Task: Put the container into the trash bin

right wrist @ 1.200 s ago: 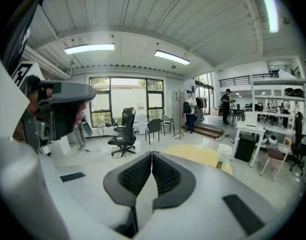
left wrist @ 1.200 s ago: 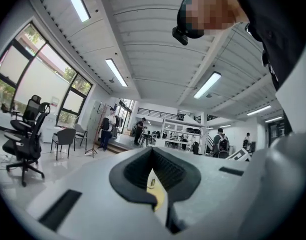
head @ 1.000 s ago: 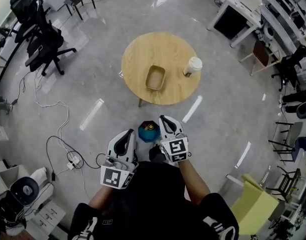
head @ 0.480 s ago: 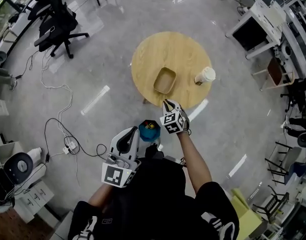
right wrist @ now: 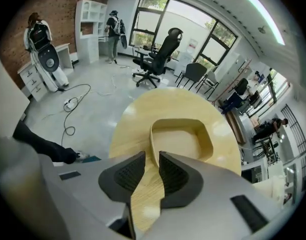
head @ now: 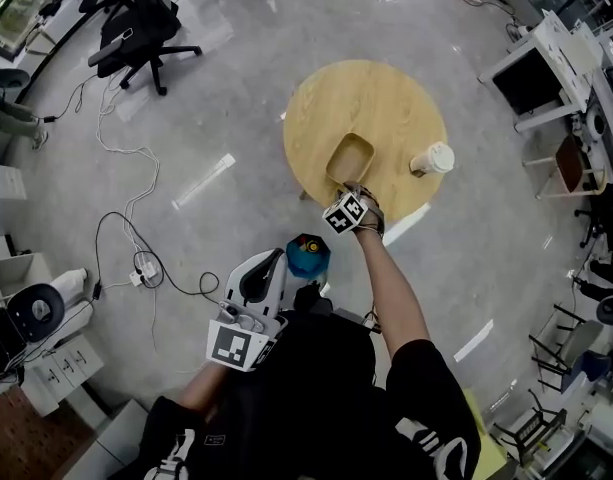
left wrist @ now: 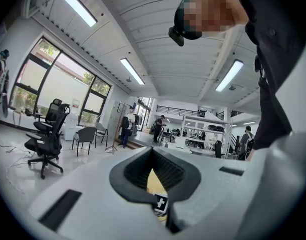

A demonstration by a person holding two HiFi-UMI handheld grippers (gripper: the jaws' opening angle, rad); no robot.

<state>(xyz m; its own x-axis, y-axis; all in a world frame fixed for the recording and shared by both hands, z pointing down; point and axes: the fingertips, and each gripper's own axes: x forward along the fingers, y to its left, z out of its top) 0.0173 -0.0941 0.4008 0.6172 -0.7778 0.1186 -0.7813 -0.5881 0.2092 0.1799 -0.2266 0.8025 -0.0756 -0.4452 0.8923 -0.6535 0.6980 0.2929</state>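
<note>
The container [head: 350, 159] is a shallow tan tray on the round wooden table [head: 386, 103]. My right gripper [head: 355, 188] reaches down to the tray's near edge. In the right gripper view its jaws are opening [right wrist: 152, 170], with the container's [right wrist: 182, 138] near rim just past the tips and the pads not pressing on it. The trash bin [head: 307, 256] is blue and stands on the floor in front of the table. My left gripper [head: 274, 261] hangs just left of the bin; its pads [left wrist: 153, 151] meet at the tips with nothing in them.
A paper cup with a lid [head: 432, 159] stands on the table to the container's right. Cables and a power strip [head: 144, 268] lie on the floor at the left. Office chairs [head: 144, 23] stand at the far left, desks [head: 546, 63] at the right.
My right gripper went from beside the bin out over the table and down to the container's near edge, and its jaws have parted. The left gripper drifted only slightly.
</note>
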